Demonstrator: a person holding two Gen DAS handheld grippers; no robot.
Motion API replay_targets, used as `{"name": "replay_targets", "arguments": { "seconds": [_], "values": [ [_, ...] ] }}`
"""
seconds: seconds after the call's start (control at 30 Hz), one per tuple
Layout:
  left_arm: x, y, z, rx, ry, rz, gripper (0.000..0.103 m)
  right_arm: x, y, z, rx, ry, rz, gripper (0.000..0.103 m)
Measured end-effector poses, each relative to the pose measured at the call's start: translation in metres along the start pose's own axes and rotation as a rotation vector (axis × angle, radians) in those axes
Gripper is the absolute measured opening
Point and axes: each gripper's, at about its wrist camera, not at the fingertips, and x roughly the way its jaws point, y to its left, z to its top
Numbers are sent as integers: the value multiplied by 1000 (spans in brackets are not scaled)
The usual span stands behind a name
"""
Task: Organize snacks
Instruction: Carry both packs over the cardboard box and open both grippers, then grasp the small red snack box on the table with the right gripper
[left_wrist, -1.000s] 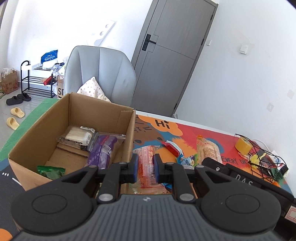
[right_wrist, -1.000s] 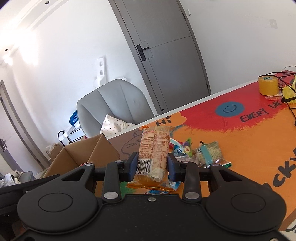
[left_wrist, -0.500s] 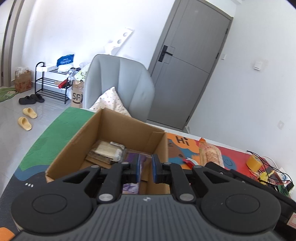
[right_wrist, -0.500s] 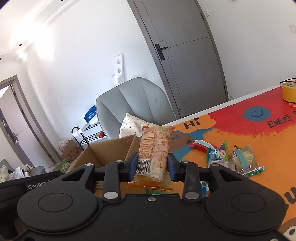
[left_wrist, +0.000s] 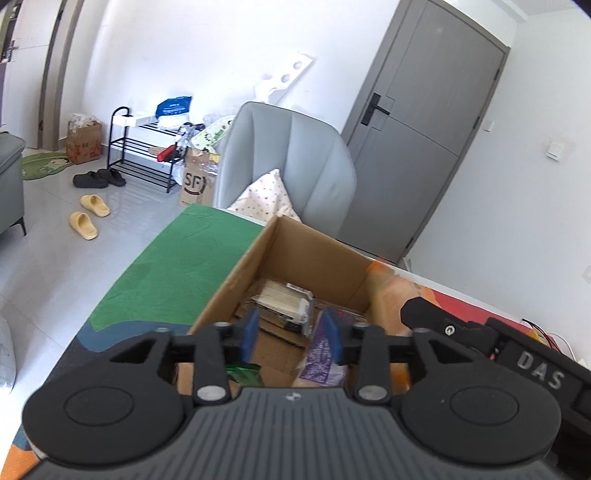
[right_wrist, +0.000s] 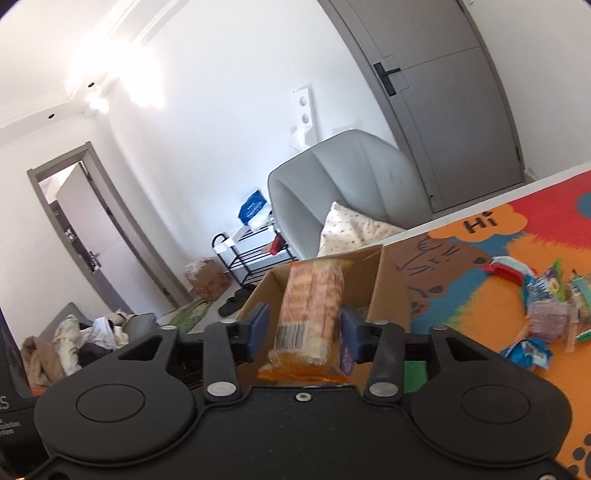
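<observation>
**user1:** Cardboard box (left_wrist: 295, 266) sits mid-frame in the left wrist view, open-topped on the bench (left_wrist: 177, 273). Left claw (left_wrist: 291, 334) hangs right over it, jaws opening with nothing between them. Inside I can see a pale wrapped pack (left_wrist: 284, 302), a purple packet (left_wrist: 321, 362) and a green wrapper (left_wrist: 242, 373).

**user2:** Right wrist view has the right claw (right_wrist: 304, 330) in the lower middle, jaws opening too. The orange biscuit pack (right_wrist: 310, 314) stands upright between the blue pads (right_wrist: 258, 328), a gap showing on its left side. On the right side I can't tell whether it touches. Box (right_wrist: 384, 284) is just behind it.

**user1:** Rest of the snacks?

**user2:** Loose pile (right_wrist: 546, 310) at the right edge, on the colourful mat (right_wrist: 480, 314), well apart from the box. Grey chair (right_wrist: 351, 184) with a spotted cushion (right_wrist: 351, 229) behind.
</observation>
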Motion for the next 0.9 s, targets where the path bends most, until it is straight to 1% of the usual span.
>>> {"name": "replay_targets", "arguments": {
  "seconds": [0.03,0.1,0.23,0.33,0.57,0.67,0.77,0.8,0.87,0.9],
  "values": [
    [-1,1,0,-2,-6,4,56,-1,-1,-1,6,-3,-10,59],
    [-2,1,-1,2,-14,3,62,-2,-4,-1,1,-4,-49,59],
    [-3,-5,-3,10,-12,-8,68,-11,-20,-1,38,-9,-114,59],
    [-2,-10,-6,20,-12,-14,70,-17,-31,-2,50,-6,-158,59],
    [0,-17,-16,47,7,-2,72,-23,-51,-13,67,21,-216,59],
    [-1,-19,-20,65,9,4,72,-20,-56,-19,64,46,-242,59],
    [-5,-18,-20,78,-4,3,72,-9,-59,-27,55,74,-270,58],
    [-6,-16,-19,80,-12,4,72,-5,-60,-29,55,86,-281,57],
    [-6,-13,-17,78,-22,10,76,1,-60,-34,51,98,-296,52],
    [-6,-11,-16,74,-27,14,81,4,-59,-37,49,104,-303,49]
  ]
}}
